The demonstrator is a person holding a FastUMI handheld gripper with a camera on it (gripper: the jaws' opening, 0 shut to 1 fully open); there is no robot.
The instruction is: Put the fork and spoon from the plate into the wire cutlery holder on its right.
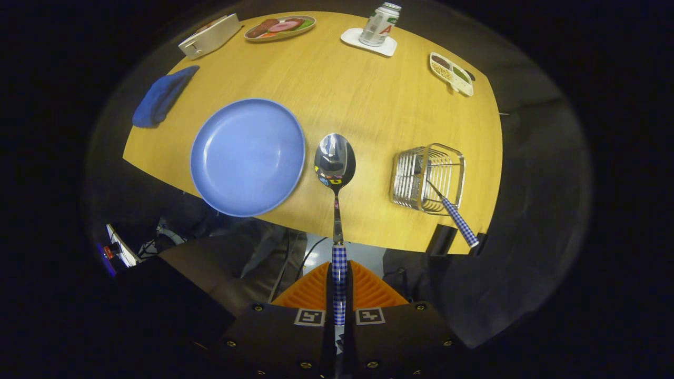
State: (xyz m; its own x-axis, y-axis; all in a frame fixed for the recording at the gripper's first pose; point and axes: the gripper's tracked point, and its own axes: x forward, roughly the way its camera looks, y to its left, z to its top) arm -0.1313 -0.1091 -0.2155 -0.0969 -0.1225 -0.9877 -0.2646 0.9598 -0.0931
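Spreading across the upper and middle frame is a yellow wood-grain counter [368,105] with dark booth floor and cables showing below its near edge at lower left. Along the far side sit a white box [209,35] at upper left, a platter of food [280,27] beside it, a can [380,23] standing on a white coaster [368,43] at top centre, and a divided snack tray [452,73] at upper right; a blue cloth [162,96] lies at the left edge. The blue plate [247,156] sits left of centre, bare. The hand-held gripper [339,295] at bottom centre is clenched on the spoon [335,166], both fingers pressing its blue-and-white checked handle, the shiny bowl pointing away, raised in front of the counter between plate and holder. The wire cutlery holder [429,178] stands right of centre, chrome and slatted, with the fork [453,213] already inside, its matching checked handle leaning out toward the lower right.
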